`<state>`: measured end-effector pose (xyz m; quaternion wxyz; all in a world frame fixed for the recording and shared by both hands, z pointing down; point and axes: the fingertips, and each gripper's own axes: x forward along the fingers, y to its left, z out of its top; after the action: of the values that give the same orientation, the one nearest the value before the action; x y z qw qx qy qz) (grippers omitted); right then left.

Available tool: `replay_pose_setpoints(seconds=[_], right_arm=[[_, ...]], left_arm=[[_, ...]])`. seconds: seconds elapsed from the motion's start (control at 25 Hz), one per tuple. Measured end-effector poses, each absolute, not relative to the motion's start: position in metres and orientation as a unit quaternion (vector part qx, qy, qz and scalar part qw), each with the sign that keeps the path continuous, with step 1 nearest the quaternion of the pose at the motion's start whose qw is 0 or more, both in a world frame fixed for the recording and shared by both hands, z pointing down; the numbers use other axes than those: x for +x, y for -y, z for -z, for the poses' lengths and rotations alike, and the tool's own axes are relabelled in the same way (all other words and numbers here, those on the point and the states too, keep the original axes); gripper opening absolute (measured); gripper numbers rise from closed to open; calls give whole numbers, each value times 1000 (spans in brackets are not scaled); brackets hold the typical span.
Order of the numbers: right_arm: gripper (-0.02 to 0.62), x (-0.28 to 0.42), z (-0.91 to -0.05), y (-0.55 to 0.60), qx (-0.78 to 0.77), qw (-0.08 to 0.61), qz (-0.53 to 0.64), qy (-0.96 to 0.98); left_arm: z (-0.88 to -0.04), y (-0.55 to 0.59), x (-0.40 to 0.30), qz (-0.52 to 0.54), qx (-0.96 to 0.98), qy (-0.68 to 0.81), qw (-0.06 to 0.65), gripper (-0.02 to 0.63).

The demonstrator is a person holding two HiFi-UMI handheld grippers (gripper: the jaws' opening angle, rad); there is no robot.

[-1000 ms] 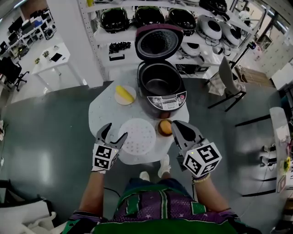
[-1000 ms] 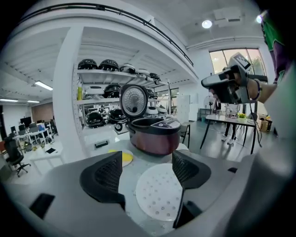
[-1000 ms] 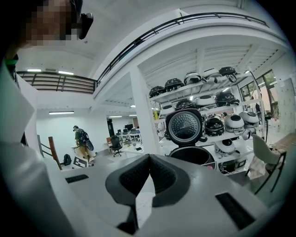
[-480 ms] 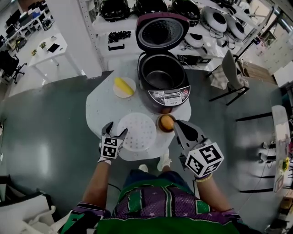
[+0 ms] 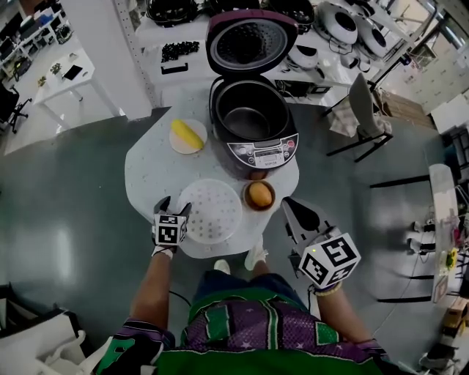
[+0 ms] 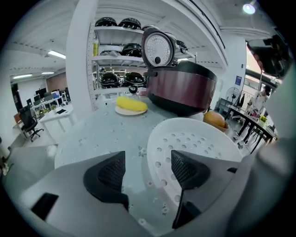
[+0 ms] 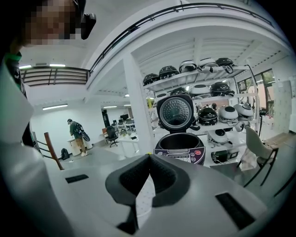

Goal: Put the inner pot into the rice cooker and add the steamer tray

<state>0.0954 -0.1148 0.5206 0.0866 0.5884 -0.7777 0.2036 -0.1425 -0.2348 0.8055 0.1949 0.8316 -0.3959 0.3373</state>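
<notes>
The maroon rice cooker point(image 5: 253, 128) stands at the table's far side with its lid point(image 5: 249, 40) up, and a dark inner pot point(image 5: 245, 117) shows inside it. A white perforated steamer tray point(image 5: 210, 211) lies flat near the front of the table. My left gripper point(image 5: 174, 207) is open and low at the tray's left rim. In the left gripper view that gripper point(image 6: 148, 171) has one jaw over the tray point(image 6: 199, 143) and the other over bare table. My right gripper point(image 5: 292, 207) hangs shut and empty off the table's front right, and the right gripper view shows it point(image 7: 149, 178) facing the cooker point(image 7: 180, 148).
An orange in a small bowl point(image 5: 259, 195) sits right of the tray, just before the cooker. A plate with a yellow item point(image 5: 187, 135) lies left of the cooker. The white round table point(image 5: 146, 172) stands on a grey floor. Shelves of other cookers point(image 5: 344, 22) stand behind.
My left gripper has dropped toward the table and closed in on the tray's left rim. My right gripper has sunk slightly and stayed shut.
</notes>
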Motion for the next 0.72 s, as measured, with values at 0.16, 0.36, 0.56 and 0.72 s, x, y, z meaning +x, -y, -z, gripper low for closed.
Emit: replay_pose_setpoints(seconds=[0.16,0.36,0.56,0.72], right_arm=[[5,96,-522,117,588,88,-206,778],[5,97,-516,116,589,90,-199,778],[5,99,-518,109,591,93,-202,775],[5,97,-517,99,591,100,-199,775]], left_arm=[[-808,237,-143,-333,828,400,209,298],[-809,236,-145,-319,812,416,255,204],[-814,234,-148,-313,797,427,290,84],[-808,227,-151,-302,790,438,304,37]])
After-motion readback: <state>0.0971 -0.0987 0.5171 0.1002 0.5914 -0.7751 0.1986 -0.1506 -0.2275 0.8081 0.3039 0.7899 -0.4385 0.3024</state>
